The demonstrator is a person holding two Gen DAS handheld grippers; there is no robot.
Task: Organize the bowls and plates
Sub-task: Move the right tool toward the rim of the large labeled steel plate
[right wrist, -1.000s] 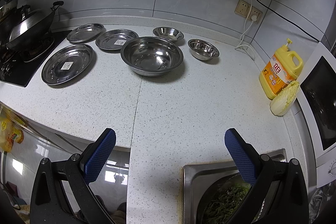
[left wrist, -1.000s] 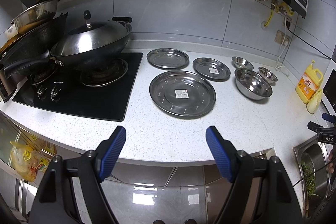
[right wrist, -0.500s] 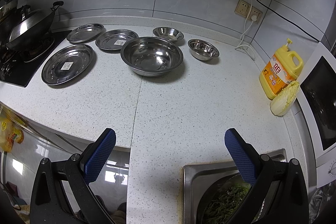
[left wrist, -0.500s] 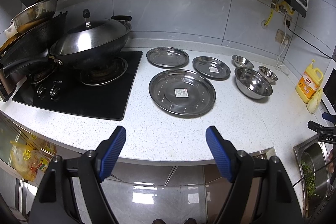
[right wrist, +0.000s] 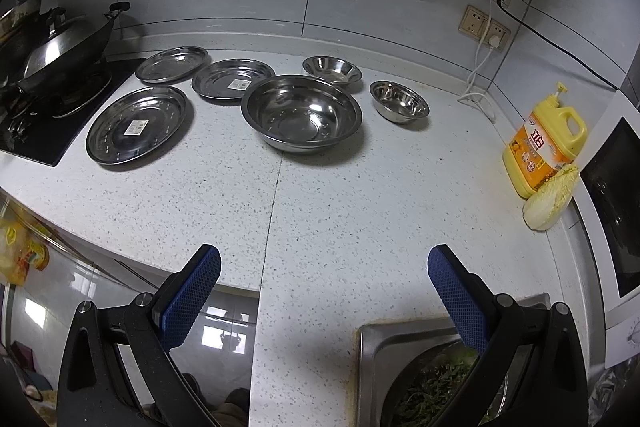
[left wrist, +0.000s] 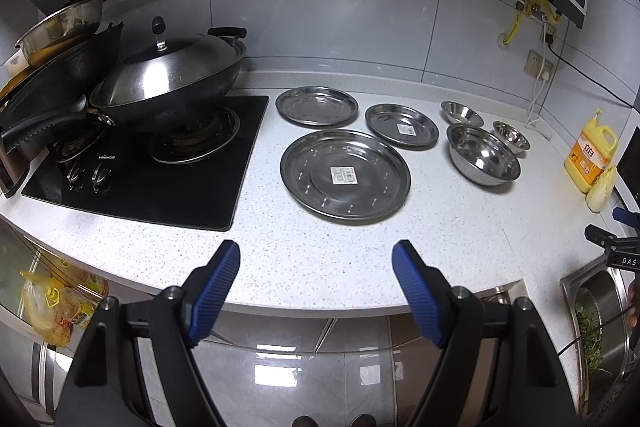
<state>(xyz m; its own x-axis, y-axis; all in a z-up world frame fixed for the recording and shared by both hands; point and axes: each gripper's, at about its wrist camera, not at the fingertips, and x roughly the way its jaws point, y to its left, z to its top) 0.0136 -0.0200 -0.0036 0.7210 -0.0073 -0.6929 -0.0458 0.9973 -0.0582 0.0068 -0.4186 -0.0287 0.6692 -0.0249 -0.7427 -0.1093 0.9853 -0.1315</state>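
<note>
plates (left wrist: pixel 345 175) and bowls (right wrist: pixel 301 114) lie spread across mid frame, none stacked. nothing has changed in the last second; my left gripper (left wrist: pixel 316 291) and right gripper (right wrist: pixel 324 295) still hang wide open and empty, so sorting hasn't begun.

left tongs (left wrist: pixel 316 259): bottom centre of left wrist view, blue pads spread wide, nothing between them | right tongs (right wrist: pixel 324 263): bottom centre of right wrist view, blue pads spread wider, empty | both point forward, level
</note>
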